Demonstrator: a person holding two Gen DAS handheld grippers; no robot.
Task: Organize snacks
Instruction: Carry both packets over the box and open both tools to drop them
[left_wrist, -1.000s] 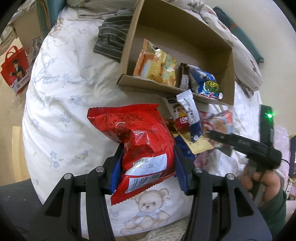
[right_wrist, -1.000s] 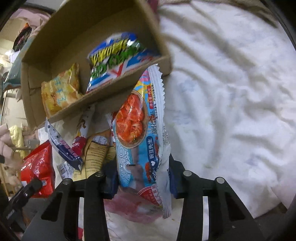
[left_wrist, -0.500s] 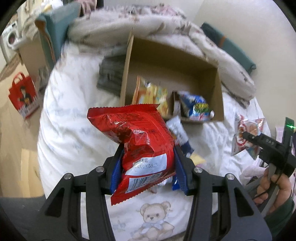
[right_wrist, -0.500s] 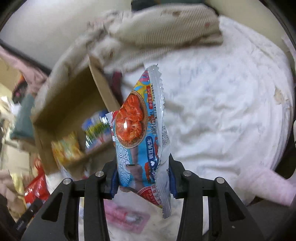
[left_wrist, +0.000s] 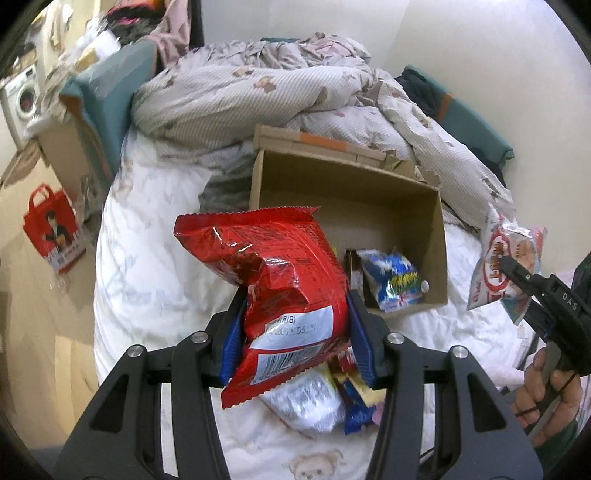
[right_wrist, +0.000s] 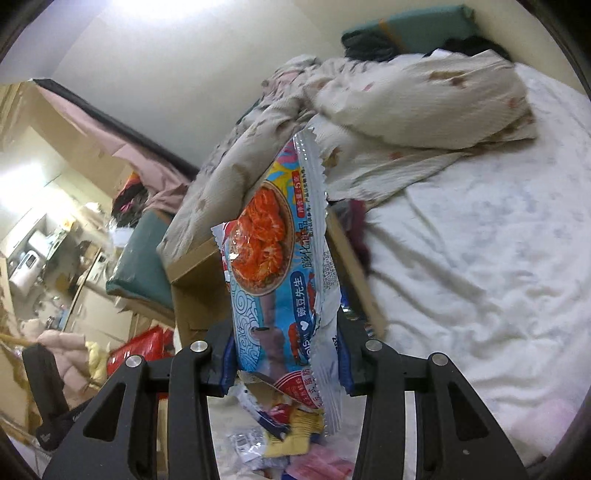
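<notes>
1. Both of your grippers have risen and pulled back from the cardboard box (left_wrist: 439, 236) since a second ago: it filled the left view then, and now sits lower and farther off, with the rumpled quilt (left_wrist: 258, 92) behind it in full sight.
2. Your left gripper (left_wrist: 295, 332) is clamped on the red snack bag (left_wrist: 280, 280), blue pads (left_wrist: 232, 343) pressing its lower third, the long axis standing up and leaning away from you toward the box.
3. Your right gripper (right_wrist: 284, 350) is closed on the blue shrimp-chip packet (right_wrist: 280, 266), held near its bottom end, long axis upright and tipped slightly right.
4. What the next drop turns on: from your left claw the box opening lies straight ahead and a little right, just past the red bag's top edge, so the left hand looks the nearer one.
5. From your right claw the box's near wall (right_wrist: 195, 291) shows just behind the packet and to its left; how far beyond is hard to judge, since the packet covers most of it.
6. One blue-and-yellow packet (left_wrist: 391, 280) already lies in the box's right corner; the left half looks free for the red bag.
7. Loose snacks (left_wrist: 332, 402) remain on the sheet below your left gripper.
</notes>
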